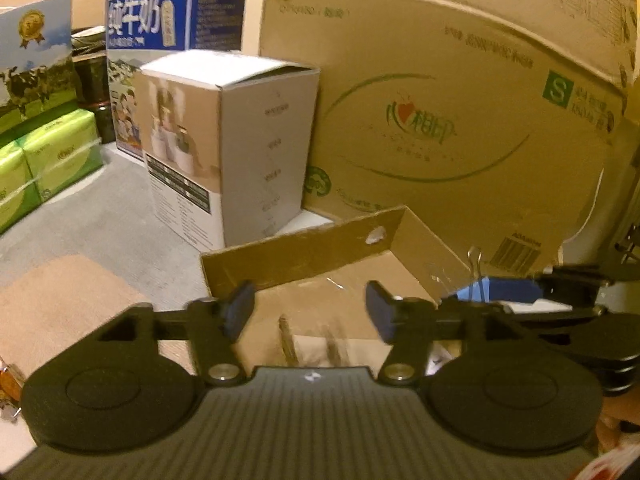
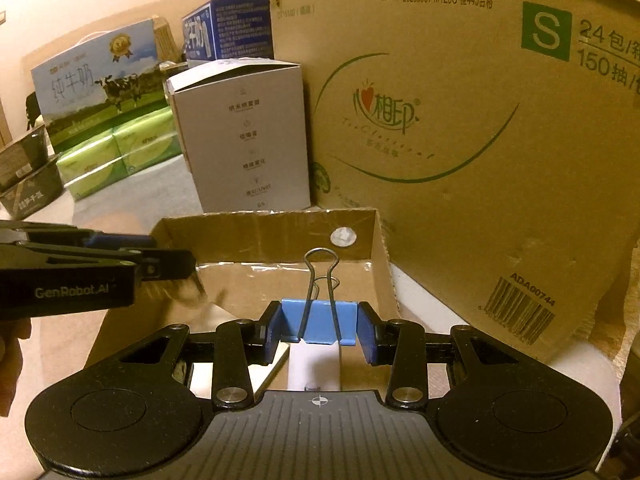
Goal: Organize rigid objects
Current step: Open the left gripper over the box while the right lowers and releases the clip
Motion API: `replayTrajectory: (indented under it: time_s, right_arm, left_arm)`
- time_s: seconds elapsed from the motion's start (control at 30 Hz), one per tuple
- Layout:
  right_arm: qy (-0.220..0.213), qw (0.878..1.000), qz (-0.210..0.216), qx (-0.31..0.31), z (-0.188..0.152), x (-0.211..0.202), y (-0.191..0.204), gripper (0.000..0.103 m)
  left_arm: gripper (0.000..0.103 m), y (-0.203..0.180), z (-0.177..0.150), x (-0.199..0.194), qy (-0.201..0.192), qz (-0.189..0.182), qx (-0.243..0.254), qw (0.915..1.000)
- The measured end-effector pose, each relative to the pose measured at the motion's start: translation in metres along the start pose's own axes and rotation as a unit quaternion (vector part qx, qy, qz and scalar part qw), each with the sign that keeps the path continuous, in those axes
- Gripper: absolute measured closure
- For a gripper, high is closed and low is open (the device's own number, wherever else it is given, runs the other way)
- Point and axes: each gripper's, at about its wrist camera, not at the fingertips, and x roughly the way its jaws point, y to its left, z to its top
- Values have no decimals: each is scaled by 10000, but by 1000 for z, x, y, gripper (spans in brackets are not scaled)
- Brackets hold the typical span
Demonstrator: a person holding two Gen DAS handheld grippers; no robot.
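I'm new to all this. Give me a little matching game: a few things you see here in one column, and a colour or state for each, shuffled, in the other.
Things:
1. binder clip
2. left gripper
3. tissue packs
4. white carton

States:
A. green, stacked
B. blue, gripped by the right gripper
C. top flap ajar
D. jaws apart, nothing between them

Pairs: 1-B, 2-D, 3-A, 4-C
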Motion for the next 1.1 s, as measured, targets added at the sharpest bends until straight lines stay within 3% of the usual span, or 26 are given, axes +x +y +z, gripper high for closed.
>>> replayTrajectory:
  time_s: [0.87, 1.03, 1.07, 1.1]
  right_arm:
    - [74, 9999, 68, 91, 3, 1, 12, 63]
    - [-50, 9994, 317, 104, 8, 6, 12, 63]
    - [-76, 9994, 306, 106, 9, 5, 12, 54]
    - [-114, 9996, 218, 97, 9, 4, 13, 37]
  left_arm:
    - [46, 17, -7, -28, -65, -12, -113, 9999]
    - [45, 21, -9, -29, -52, 44, -115, 9999]
    - [43, 22, -10, -30, -48, 51, -115, 9999]
    - [40, 23, -11, -32, -58, 66, -116, 9999]
